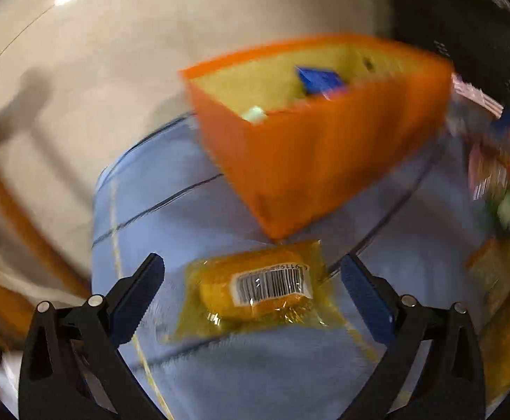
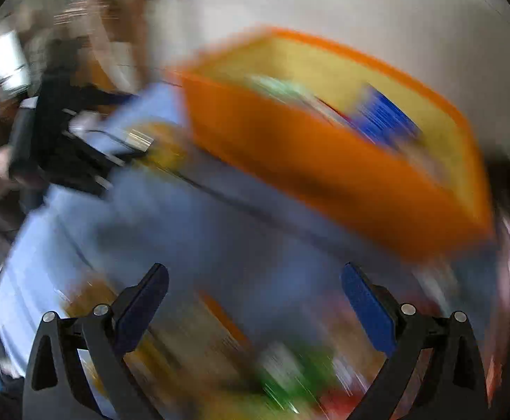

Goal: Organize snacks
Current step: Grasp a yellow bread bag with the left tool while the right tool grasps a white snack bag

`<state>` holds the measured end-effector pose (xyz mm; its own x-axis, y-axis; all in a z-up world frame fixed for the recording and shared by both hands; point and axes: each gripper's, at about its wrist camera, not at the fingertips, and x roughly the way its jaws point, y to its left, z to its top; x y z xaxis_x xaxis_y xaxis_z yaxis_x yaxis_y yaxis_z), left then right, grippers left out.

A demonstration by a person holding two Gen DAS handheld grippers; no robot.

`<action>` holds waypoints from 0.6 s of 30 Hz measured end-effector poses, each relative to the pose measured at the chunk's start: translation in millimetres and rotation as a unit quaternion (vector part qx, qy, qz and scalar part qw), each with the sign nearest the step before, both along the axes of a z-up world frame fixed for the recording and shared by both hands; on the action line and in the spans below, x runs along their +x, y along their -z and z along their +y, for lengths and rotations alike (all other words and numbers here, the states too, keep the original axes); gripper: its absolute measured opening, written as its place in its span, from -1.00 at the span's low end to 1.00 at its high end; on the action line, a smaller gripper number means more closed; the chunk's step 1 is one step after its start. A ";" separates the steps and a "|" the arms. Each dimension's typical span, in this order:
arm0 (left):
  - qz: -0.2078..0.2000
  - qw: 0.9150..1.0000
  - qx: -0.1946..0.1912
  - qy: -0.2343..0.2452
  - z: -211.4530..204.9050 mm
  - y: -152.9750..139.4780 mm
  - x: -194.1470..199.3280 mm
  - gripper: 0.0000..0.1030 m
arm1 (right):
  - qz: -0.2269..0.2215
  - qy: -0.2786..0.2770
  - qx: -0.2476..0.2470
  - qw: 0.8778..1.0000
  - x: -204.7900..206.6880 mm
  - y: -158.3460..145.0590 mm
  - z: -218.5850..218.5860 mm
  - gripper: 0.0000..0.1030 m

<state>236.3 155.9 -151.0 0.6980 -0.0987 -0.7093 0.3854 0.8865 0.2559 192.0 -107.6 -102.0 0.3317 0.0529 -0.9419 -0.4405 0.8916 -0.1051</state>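
Between spread jaws, yellow snack packet (image 1: 258,288), orange bin (image 1: 311,133)

Light-blue checked tablecloth (image 1: 219,367) over a table; lying directly on it: orange bin (image 1: 318,161), yellow barcoded snack packet (image 1: 258,290), blurred snack packs (image 1: 500,189) at right.

Landmark: orange rectangular plastic bin (image 1: 328,147) with yellow inside, sitting on the light blue checked tablecloth (image 1: 219,367). In the bin: blue snack packet (image 1: 319,78) toward the far side, pale green packet (image 1: 253,113) against the near wall. In front of the bin, just off its near corner: yellow clear-wrapped snack pack with a barcode label (image 1: 258,290), flat on the cloth. Right of the bin: blurred pile of mixed snack packets (image 1: 496,182). Left of the bin, past the cloth edge: brown wooden chair frame (image 1: 16,210). Behind the bin: pale floor (image 1: 114,70).
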 end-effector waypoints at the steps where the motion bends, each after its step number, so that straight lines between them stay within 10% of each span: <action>1: 0.012 1.000 0.014 0.024 -3.2 11.2 5.2 0.92 | 0.004 0.042 -0.024 0.999 -7.9 1.4 -26.1 0.93; 11: 0.031 0.995 -0.009 0.097 -1.9 40.6 2.7 0.92 | -0.051 0.317 -0.029 0.947 6.6 -10.0 -163.2 0.93; 15: 0.031 0.998 -0.010 0.053 -5.5 41.3 2.2 0.92 | -0.066 0.388 -0.002 0.919 49.3 25.9 -172.7 0.93; 18: 0.033 0.999 -0.020 -0.007 -6.9 41.9 -3.1 0.92 | -0.080 0.381 -0.044 0.920 73.2 48.2 -155.7 0.93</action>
